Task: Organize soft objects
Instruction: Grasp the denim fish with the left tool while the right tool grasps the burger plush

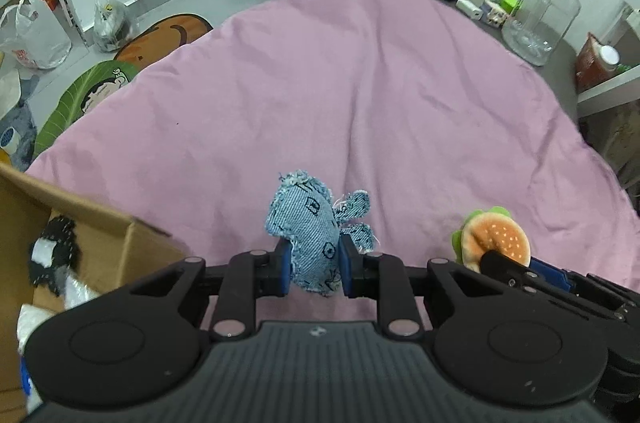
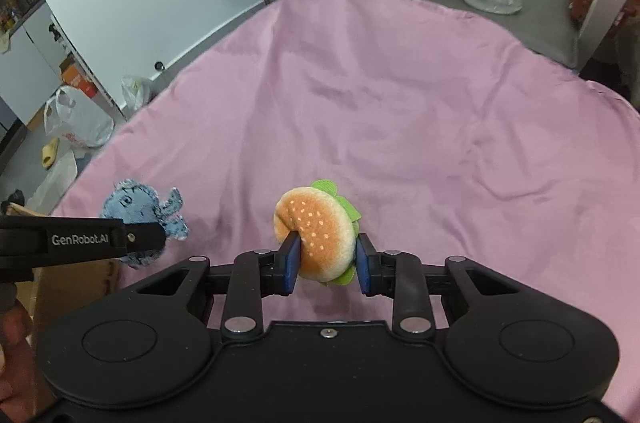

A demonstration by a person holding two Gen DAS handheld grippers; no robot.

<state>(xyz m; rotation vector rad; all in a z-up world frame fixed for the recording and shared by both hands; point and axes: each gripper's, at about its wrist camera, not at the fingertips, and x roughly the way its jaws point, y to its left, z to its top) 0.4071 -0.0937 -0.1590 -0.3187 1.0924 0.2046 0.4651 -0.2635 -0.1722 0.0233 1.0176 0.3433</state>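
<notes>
- The pink bedspread (image 1: 360,83) fills the middle of the room and serves as the landmark here; both grippers hang over its near edge.
- The left gripper (image 1: 314,263) is clenched on a denim fish toy (image 1: 312,231); its blue pads (image 1: 285,269) press into the toy's body from both sides, and the frayed head and tail fins stick up above the jaws, clear of the bedspread.
- The right gripper (image 2: 328,263) grasps a plush hamburger (image 2: 320,235), the bun standing on edge between the blue pads (image 2: 292,263) with green lettuce (image 2: 346,207) poking out at top and bottom; it too is held off the bedspread.
- Seen from the right wrist, the fish toy sits left of the hamburger, the two well apart.
- A cardboard box (image 1: 120,243) stands at the bedspread's near left edge, just beside the left gripper, with a black-and-white soft thing (image 1: 52,247) inside.
- Past the bedspread's far right corner stands a clear plastic jug (image 1: 540,15) on a dark surface.
- On the floor left of the bedspread lie plastic bags (image 1: 32,35) and a leaf-shaped mat (image 1: 88,99).
</notes>
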